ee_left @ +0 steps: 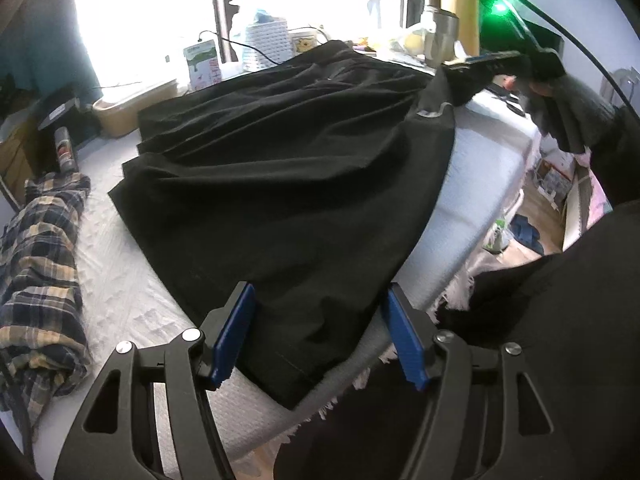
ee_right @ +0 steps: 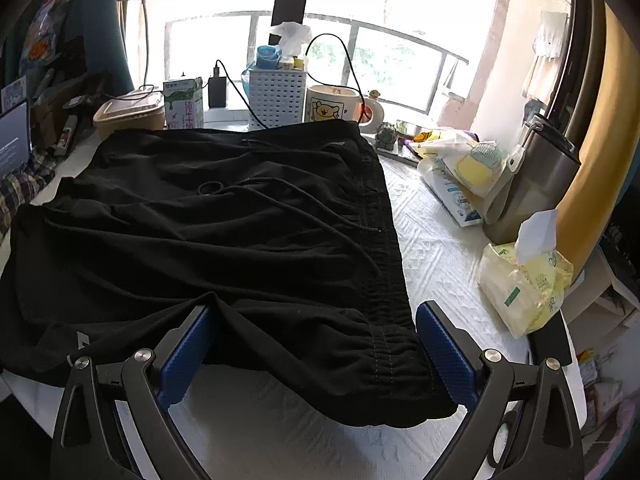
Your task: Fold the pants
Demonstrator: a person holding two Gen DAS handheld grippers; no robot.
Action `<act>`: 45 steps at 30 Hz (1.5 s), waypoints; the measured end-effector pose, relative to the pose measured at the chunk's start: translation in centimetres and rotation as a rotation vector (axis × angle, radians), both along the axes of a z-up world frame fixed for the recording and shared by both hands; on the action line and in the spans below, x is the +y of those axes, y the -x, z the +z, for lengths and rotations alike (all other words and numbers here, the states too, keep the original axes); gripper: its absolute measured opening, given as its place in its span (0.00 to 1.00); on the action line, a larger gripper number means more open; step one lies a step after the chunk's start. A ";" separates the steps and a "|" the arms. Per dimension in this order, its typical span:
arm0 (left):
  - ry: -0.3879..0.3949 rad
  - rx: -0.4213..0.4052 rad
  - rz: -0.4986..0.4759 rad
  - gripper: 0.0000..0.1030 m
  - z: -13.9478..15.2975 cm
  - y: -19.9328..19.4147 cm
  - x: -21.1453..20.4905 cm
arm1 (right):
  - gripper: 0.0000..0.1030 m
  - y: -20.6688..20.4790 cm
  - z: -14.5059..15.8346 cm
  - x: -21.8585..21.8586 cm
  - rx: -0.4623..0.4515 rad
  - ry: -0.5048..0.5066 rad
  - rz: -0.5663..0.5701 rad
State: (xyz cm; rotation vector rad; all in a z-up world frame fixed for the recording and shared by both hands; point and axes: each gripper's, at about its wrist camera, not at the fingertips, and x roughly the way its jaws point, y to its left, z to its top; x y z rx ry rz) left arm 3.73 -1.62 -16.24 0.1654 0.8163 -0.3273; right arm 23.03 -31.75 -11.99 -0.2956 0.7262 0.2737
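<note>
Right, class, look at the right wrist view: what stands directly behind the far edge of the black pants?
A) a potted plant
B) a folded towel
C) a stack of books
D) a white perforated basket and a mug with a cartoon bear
D: the white perforated basket and the bear mug stand side by side just beyond the far edge of the black pants, by the window.

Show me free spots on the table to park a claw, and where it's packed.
Free: white cloth between black pants waistband and tissue pack; near strip under the waistband corner; strip between pants and plaid garment. Crowded: window edge, with basket, mug, carton.
</note>
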 end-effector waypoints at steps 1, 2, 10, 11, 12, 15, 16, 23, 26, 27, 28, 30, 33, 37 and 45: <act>0.007 -0.004 0.011 0.56 0.0 -0.1 0.2 | 0.96 0.1 0.0 -0.1 -0.003 0.000 0.001; 0.015 -0.007 0.020 0.45 0.1 -0.2 0.5 | 0.96 0.2 0.1 -0.2 -0.007 -0.001 0.002; 0.044 -0.045 0.176 0.06 0.5 -2.1 3.0 | 0.96 1.3 -1.1 -0.9 -0.048 0.046 0.021; 0.040 -0.046 0.179 0.05 0.5 -2.4 3.0 | 0.96 1.4 -1.6 -0.8 -0.046 0.062 0.026; 0.031 -0.049 0.185 0.05 0.5 -2.7 2.9 | 0.96 1.5 -2.0 -0.8 -0.049 0.075 0.027; 0.021 -0.046 0.197 0.03 0.6 -3.3 2.9 | 0.96 1.8 -2.7 -1.1 -0.048 0.104 0.031; 0.021 -0.044 0.199 0.03 0.6 -3.5 2.9 | 0.96 2.0 -2.7 -1.4 -0.051 0.109 0.032; 0.039 -0.013 0.196 0.03 0.5 -4.2 3.3 | 0.96 3.9 -2.9 -3.2 -0.069 0.160 0.104; 0.048 -0.003 0.186 0.03 0.5 -4.3 3.4 | 0.96 3.9 -4.4 -3.0 -0.063 0.251 0.133; 0.049 0.001 0.181 0.04 0.5 -4.4 3.4 | 0.96 4.0 -4.4 -3.0 -0.088 0.249 0.141; 0.047 0.006 0.176 0.04 0.5 -4.4 3.5 | 0.96 3.9 -4.4 -3.0 -0.099 0.247 0.139; 0.028 0.011 0.164 0.07 0.5 -4.6 3.2 | 0.85 3.5 -4.4 -2.5 -0.122 0.257 0.139; -0.028 -0.009 0.160 0.17 0.4 -4.6 2.5 | 0.55 3.2 -4.8 -1.4 -0.137 0.294 0.158; -0.053 -0.054 0.159 0.11 0.1 -4.1 2.0 | 0.41 3.6 -4.3 -1.4 -0.167 0.280 0.168; -0.017 -0.192 0.187 0.02 3.3 -2.1 2.2 | 0.40 5.6 -2.1 -2.1 -0.224 0.209 0.121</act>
